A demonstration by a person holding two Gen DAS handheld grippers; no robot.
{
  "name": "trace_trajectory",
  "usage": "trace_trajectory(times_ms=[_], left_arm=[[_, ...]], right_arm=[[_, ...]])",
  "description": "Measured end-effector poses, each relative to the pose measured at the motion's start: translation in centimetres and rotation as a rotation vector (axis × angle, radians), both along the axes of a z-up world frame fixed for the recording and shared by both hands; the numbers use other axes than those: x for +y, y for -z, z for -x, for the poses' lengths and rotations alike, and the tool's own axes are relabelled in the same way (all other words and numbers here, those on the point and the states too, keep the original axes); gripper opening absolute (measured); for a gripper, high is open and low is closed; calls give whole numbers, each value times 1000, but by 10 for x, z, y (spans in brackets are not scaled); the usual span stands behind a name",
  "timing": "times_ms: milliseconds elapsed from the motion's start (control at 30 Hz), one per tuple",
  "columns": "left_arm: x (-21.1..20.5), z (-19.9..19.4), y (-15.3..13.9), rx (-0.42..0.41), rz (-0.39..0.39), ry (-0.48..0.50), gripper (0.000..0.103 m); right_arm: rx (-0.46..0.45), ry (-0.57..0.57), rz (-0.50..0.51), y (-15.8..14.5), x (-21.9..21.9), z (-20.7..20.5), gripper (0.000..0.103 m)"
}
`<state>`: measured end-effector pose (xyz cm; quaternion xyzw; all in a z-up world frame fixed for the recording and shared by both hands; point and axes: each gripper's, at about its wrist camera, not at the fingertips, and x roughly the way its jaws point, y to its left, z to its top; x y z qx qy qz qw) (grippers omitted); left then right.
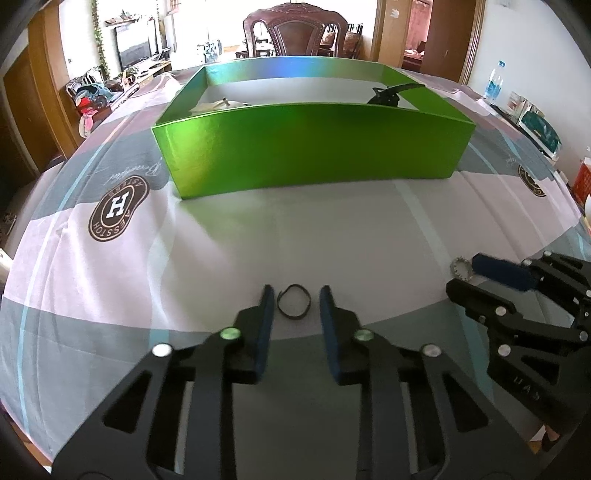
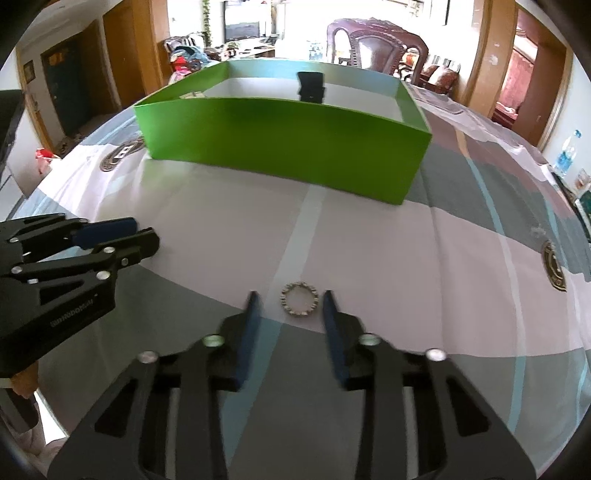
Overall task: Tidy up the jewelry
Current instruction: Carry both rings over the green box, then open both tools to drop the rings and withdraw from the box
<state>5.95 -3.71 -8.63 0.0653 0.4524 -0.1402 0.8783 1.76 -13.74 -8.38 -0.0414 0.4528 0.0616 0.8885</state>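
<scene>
A thin black ring (image 1: 293,316) lies flat on the tablecloth between the blue pads of my left gripper (image 1: 296,291); the pads stand a little apart from it on both sides. A silver beaded ring (image 2: 300,314) lies the same way between the pads of my right gripper (image 2: 291,297), with a gap on each side. In the left wrist view the right gripper (image 1: 466,274) shows at the right edge with the silver ring (image 1: 457,265) at its tips. In the right wrist view the left gripper (image 2: 144,230) enters from the left.
A shiny green open box (image 1: 314,147) (image 2: 280,147) stands further back on the table. It holds a black hair clip (image 1: 388,94) (image 2: 311,86) and a pale item (image 1: 221,104). A wooden chair (image 1: 295,33) stands behind; a water bottle (image 1: 494,83) is far right.
</scene>
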Motion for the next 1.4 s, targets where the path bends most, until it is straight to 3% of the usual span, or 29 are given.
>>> trace_trajectory(times_ms=[267,600,833,1033,1167,1400], left_arm=[[2,1,-2,1,5,-6,19],[3,6,-38,-82,21,5,19],[4,-20,-98,-197,42,2,19],[-4,-80,-129,-224,54,-28,19],[-13,-122,-119,-198,33,-62,19],[-12,-157,-80,-113,16,-93,19]], right_arm=[[0,-12,2,-3,6,0,20],[-50,1,20,-25,3,1,20],[-243,48,20,-89,-15,-21,20],[-294,68,-6,-119,-18,-74,20],[-302,100,5,-117,-18,-115,20],[-197,135,-38,-80,-27,-150,20]])
